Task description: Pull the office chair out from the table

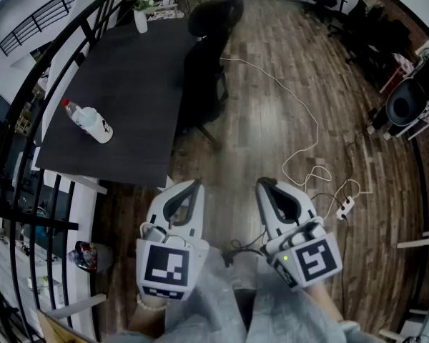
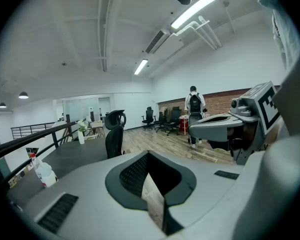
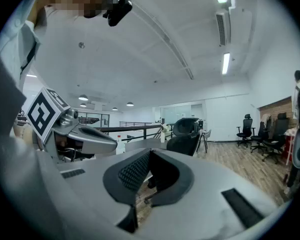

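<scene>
Left hand-held gripper (image 1: 193, 184), right hand-held gripper (image 1: 263, 183), both closed, bottle (image 1: 89, 121) lying on table (image 1: 132, 63)

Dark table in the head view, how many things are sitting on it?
2. A clear plastic bottle with a red cap near the left edge, and a white vase of flowers at the far end. Nothing seems hidden.

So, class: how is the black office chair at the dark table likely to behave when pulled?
The office chair probably slides or rolls easily, since the wooden floor looks smooth. Its tall back and headrest suggest it may tip if pulled high.
</scene>
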The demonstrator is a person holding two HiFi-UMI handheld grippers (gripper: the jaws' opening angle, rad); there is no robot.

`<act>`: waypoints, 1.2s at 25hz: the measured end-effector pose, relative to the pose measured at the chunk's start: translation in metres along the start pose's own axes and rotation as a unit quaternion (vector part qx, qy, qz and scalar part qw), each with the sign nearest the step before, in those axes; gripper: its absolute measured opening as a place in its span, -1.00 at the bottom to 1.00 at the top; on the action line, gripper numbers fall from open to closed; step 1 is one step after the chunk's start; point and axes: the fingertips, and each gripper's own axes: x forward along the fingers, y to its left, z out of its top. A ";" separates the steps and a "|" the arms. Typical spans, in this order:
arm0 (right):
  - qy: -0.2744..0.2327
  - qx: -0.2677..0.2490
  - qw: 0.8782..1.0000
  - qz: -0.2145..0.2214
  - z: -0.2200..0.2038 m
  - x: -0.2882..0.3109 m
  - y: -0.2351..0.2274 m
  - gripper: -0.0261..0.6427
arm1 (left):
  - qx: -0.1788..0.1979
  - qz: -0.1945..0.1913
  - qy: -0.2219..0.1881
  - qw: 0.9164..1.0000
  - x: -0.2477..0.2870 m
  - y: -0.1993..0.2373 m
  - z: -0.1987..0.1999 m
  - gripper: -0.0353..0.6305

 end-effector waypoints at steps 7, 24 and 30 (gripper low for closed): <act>0.002 0.001 1.000 0.000 -0.001 0.001 -0.006 -0.91 | 0.005 0.000 -0.002 1.000 0.006 -0.001 0.001 -0.89; -0.004 0.011 1.000 -0.009 -0.002 -0.019 -0.052 -0.91 | 0.008 -0.003 -0.001 1.000 0.033 -0.036 0.017 -0.90; -0.003 0.014 1.000 -0.006 -0.006 -0.033 -0.083 -0.91 | 0.010 0.005 -0.003 1.000 0.051 -0.060 0.027 -0.89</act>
